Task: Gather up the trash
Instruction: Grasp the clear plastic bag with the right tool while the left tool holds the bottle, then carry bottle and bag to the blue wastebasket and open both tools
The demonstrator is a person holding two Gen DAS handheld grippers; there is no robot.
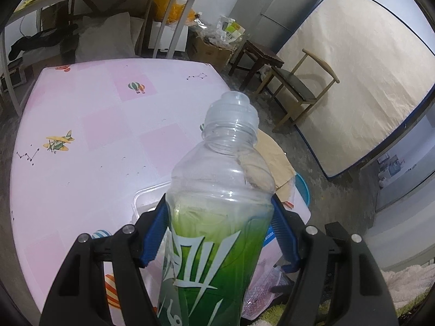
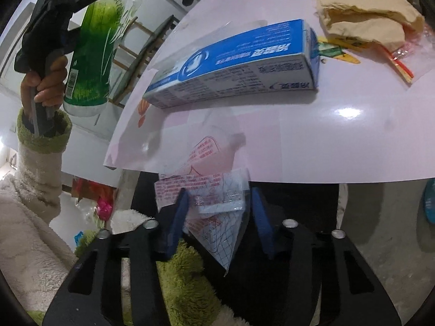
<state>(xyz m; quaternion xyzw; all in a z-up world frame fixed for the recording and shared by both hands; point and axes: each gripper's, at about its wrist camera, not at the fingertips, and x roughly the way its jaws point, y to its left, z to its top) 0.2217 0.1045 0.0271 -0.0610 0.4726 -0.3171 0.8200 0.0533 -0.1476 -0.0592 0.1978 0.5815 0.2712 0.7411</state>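
Left wrist view first: the left hand-held gripper (image 1: pixel 218 233) is clamped on a plastic bottle (image 1: pixel 217 217), blue pads pressed against both sides of its green-labelled body, jaws standing fairly wide around it. The bottle is clear at the top, capped, and held up above the pink counter (image 1: pixel 95 135). Its base runs out of the frame — cut off at the bottom edge. Behind it a clear plastic tray (image 1: pixel 146 198) shows only in part.

Over to the right wrist view: the right hand-held gripper (image 2: pixel 220 212) sits at the near edge of the counter with a clear printed wrapper (image 2: pixel 212 198) between its blue pads. The jaws are partly closed, but the left pad is blurred and whether both pads actually press the wrapper is hard to make out. Part of the wrapper lies on the counter, part hangs off the edge.

This view adds what the other hides — a blue and white carton (image 2: pixel 236 62) lying on its side on the counter, crumpled brown paper (image 2: pixel 369 13) beyond it, and a small bag with a red strip (image 2: pixel 407 59) just beside the paper. It also shows the person's hand (image 2: pixel 46 87), in a fluffy green-cuffed sleeve (image 2: pixel 40 141), gripping the handle of the left tool with the bottle raised off to the side of the counter.
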